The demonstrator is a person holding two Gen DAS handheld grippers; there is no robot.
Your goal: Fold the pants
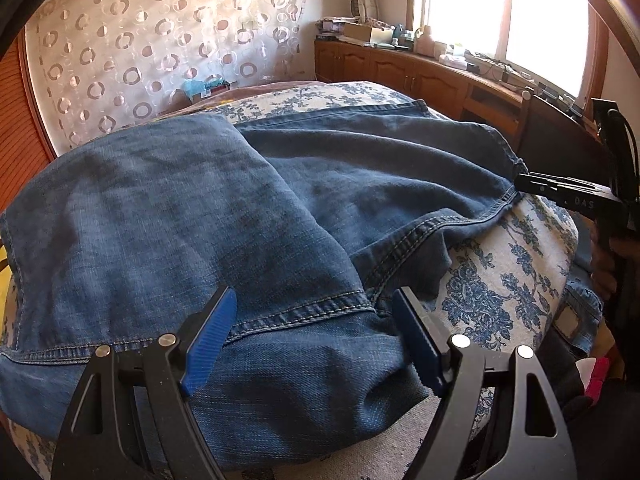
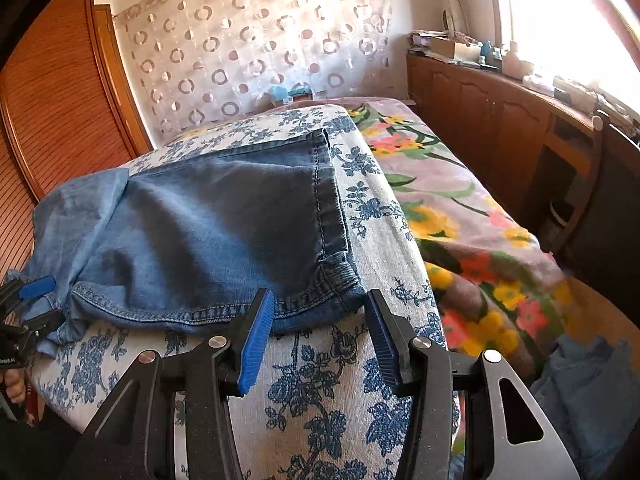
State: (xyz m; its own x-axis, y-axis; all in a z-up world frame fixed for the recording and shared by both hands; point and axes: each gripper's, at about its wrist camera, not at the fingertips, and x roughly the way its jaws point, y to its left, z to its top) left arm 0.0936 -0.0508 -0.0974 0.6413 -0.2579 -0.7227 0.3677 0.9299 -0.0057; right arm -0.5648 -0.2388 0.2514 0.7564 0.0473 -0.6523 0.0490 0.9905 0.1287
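Blue denim pants lie folded on a white cloth with blue flowers. My left gripper is open, its blue pads on either side of the waistband seam at the near edge. In the right wrist view the pants lie ahead, hem end to the right. My right gripper is open just short of the near hem corner, nothing between the pads. The right gripper also shows in the left wrist view at the pants' right edge. The left gripper shows at the far left of the right wrist view.
A flowered blanket covers the bed to the right of the cloth. Wooden cabinets with clutter run under the window. A wooden slatted door stands at the left. More blue cloth lies low at the right.
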